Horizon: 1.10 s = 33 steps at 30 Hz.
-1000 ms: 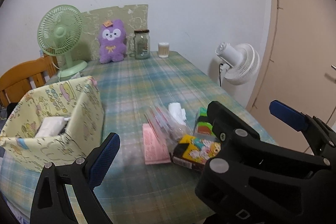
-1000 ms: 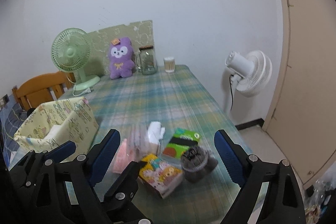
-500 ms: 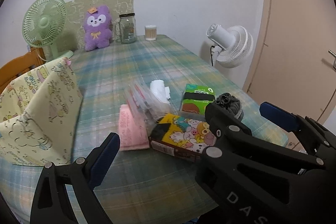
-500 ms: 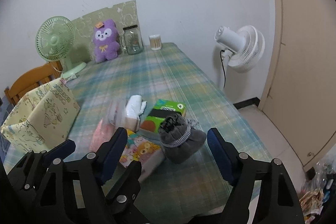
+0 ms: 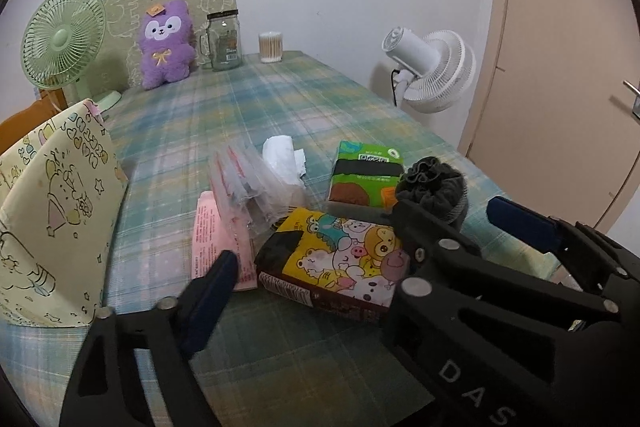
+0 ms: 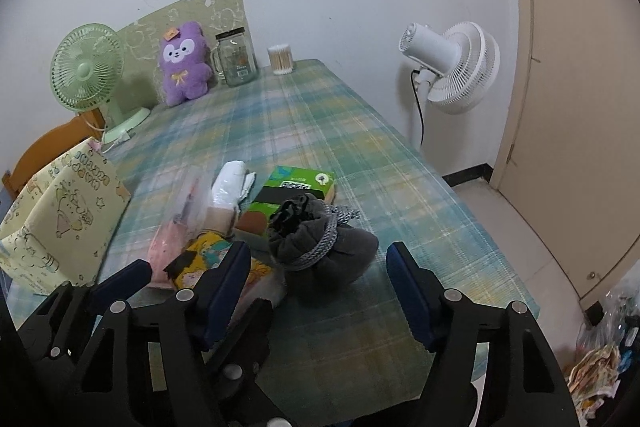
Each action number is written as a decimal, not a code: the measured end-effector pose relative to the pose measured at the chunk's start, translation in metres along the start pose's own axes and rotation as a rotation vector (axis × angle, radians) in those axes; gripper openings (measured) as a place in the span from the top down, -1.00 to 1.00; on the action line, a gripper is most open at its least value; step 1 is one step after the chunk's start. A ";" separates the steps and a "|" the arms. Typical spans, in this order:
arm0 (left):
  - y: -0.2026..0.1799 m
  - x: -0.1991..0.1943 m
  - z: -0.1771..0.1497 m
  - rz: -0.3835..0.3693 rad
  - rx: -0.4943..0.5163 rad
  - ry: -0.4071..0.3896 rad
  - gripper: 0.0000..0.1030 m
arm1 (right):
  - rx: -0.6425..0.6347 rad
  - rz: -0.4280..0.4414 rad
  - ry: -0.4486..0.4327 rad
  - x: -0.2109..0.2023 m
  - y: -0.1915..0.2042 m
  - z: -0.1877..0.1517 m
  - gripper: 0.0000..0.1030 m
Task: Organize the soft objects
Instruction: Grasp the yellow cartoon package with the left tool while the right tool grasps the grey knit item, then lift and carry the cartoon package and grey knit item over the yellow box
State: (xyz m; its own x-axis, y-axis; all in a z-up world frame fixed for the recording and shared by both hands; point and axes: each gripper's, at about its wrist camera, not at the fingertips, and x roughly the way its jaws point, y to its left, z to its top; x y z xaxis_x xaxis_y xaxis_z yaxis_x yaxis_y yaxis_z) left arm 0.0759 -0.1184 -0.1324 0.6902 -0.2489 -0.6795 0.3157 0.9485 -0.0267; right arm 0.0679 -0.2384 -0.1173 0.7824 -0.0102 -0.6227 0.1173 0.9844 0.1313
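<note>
The left tool (image 5: 368,267) stood open above the near end of the counter (image 5: 256,107), and its jaws had just been closing a little; the yellow cartoon tissue pack (image 5: 344,263) lay between its blue pads, but the pads did not press on it. The right tool (image 6: 316,283) was also open, its jaws had just been closing too, and the grey drawstring pouch (image 6: 324,247) sat between its fingers without being touched by them. In the left wrist view, the soft things made one group in the middle of the picture: the pink pack (image 5: 216,235) at about 9 o'clock from the cartoon pack and just beside it, the clear plastic bag (image 5: 248,183) at 11 o'clock, the white tissue roll (image 5: 284,155) behind the bag, and the green tissue pack (image 5: 364,175) at 1 o'clock, touching the pouch. The yellow fabric storage box (image 5: 52,211) stood at 9 o'clock from the group, well apart from it. At the far end of the counter, at 12 o'clock, a purple plush toy (image 5: 166,43) sat upright against the wall, with a green desk fan (image 5: 64,39) at its 9 o'clock and a glass jar (image 5: 224,41) and a cup of cotton swabs (image 5: 271,47) at its 3 o'clock. A white fan (image 5: 436,71) stood beyond the right edge of the counter.
</note>
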 end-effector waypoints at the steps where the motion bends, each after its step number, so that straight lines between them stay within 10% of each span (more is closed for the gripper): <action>1: 0.000 0.002 0.000 -0.010 0.000 0.007 -0.56 | 0.002 0.001 0.001 0.001 -0.001 0.000 -0.44; 33: -0.003 -0.027 0.006 -0.021 -0.009 -0.068 -0.44 | 0.016 0.025 -0.065 -0.019 0.004 0.009 0.02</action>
State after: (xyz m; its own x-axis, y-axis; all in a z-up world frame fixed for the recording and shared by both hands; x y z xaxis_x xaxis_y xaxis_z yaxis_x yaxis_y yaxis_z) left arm 0.0604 -0.1157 -0.1091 0.7265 -0.2810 -0.6271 0.3245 0.9447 -0.0474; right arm 0.0585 -0.2357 -0.0979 0.8233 0.0024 -0.5676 0.1069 0.9815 0.1591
